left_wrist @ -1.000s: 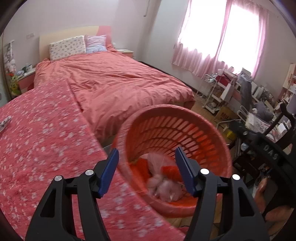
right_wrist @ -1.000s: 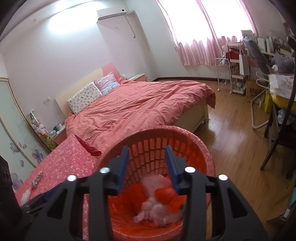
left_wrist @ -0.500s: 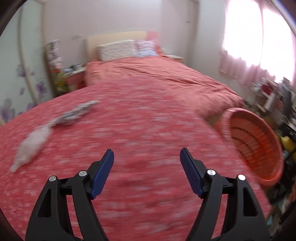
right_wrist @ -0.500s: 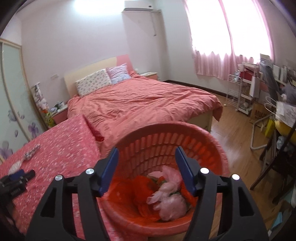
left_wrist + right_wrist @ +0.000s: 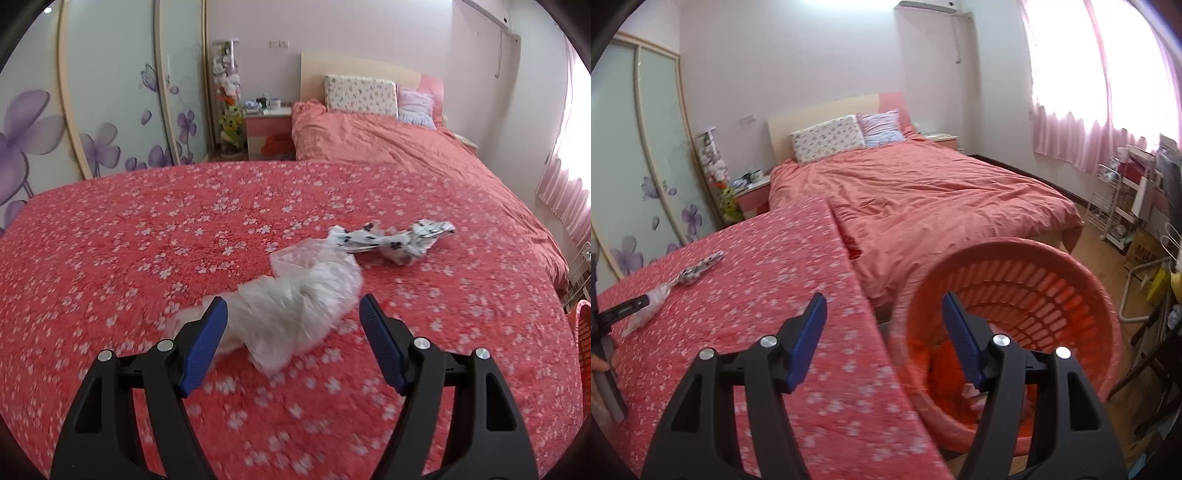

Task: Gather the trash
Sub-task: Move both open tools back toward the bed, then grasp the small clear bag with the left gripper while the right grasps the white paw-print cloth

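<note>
While the left tongs (image 5: 291,314) hang open and empty over the crumpled clear plastic bag (image 5: 295,295) on the flowered table (image 5: 110,240), beside the patterned wrapper (image 5: 399,240), a shallow pinch may tear or drop the slippery film short of the orange basket (image 5: 1015,295), where the right tongs (image 5: 882,314) wait released.

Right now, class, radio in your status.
Left gripper open over clear bag. Right gripper open, empty, by basket. Printed wrapper beyond. Nothing in the way.

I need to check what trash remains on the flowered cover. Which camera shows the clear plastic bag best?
The left wrist view: the clear plastic bag lies large and near, between the open left gripper fingers. The right wrist view shows it only small and far off at the left edge.
</note>
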A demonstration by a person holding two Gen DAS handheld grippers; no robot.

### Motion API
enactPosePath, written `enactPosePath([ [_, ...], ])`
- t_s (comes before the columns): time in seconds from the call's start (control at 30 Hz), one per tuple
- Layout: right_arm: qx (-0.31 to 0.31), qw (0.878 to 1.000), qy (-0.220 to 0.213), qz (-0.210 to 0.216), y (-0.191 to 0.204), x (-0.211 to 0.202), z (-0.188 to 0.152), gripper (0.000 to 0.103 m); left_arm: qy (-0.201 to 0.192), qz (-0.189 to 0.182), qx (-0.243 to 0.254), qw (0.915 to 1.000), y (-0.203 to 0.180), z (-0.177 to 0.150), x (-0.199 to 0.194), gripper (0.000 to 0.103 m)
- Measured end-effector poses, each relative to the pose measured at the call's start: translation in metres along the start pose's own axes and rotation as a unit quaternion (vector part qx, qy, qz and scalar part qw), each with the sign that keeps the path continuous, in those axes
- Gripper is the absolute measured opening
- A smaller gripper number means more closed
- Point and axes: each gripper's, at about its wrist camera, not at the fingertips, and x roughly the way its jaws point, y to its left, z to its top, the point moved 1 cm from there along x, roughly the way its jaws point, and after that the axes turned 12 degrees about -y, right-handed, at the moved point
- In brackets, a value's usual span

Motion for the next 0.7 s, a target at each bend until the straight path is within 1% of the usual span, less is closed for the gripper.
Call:
enactPosePath([
  [0.1, -0.012, 1.000, 0.006, 0.014, 0.021, 0.005, 0.000, 0.064, 0.024, -0.001, 0.006, 0.9997, 0.004, -0.002, 0.014, 0.073],
  [0.17, -0.021, 0.999, 0.009, 0.025, 0.036, 0.009, 0.001, 0.064, 0.038, -0.005, -0.002, 0.9993, 0.010, -0.003, 0.024, 0.072],
  [0.2, -0.024, 0.999, 0.010, 0.031, 0.043, 0.010, 0.002, 0.064, 0.047, -0.014, -0.011, 0.9987, 0.013, -0.004, 0.026, 0.065],
  [0.23, -0.030, 0.999, 0.011, 0.039, 0.053, 0.012, 0.003, 0.064, 0.047, -0.014, -0.017, 0.9986, 0.015, -0.004, 0.026, 0.059],
  [0.27, -0.033, 0.998, 0.012, 0.045, 0.061, 0.013, 0.003, 0.064, 0.043, -0.018, -0.019, 0.9987, 0.016, -0.002, 0.025, 0.054],
  [0.3, -0.037, 0.998, 0.013, 0.051, 0.069, 0.014, 0.003, 0.064, 0.040, -0.020, -0.017, 0.9989, 0.017, -0.001, 0.023, 0.042],
  [0.33, -0.042, 0.997, 0.015, 0.061, 0.081, 0.017, 0.003, 0.064, 0.038, -0.019, -0.013, 0.9990, 0.018, -0.001, 0.022, 0.036],
  [0.37, -0.045, 0.997, 0.016, 0.068, 0.090, 0.018, 0.002, 0.064, 0.036, -0.021, -0.015, 0.9990, 0.021, -0.001, 0.021, 0.035],
  [0.4, -0.049, 0.996, 0.017, 0.077, 0.101, 0.020, 0.002, 0.064, 0.035, -0.021, -0.016, 0.9990, 0.022, -0.001, 0.020, 0.028],
  [0.43, -0.053, 0.995, 0.018, 0.086, 0.112, 0.023, 0.002, 0.064, 0.035, -0.021, -0.017, 0.9990, 0.025, -0.001, 0.019, 0.024],
  [0.53, -0.061, 0.991, 0.023, 0.113, 0.144, 0.031, -0.001, 0.066, 0.026, -0.020, -0.022, 0.9992, 0.035, -0.001, 0.014, 0.019],
  [0.7, -0.065, 0.985, 0.038, 0.158, 0.196, 0.056, -0.002, 0.066, 0.003, -0.017, -0.041, 0.9990, 0.058, 0.003, -0.005, 0.018],
])
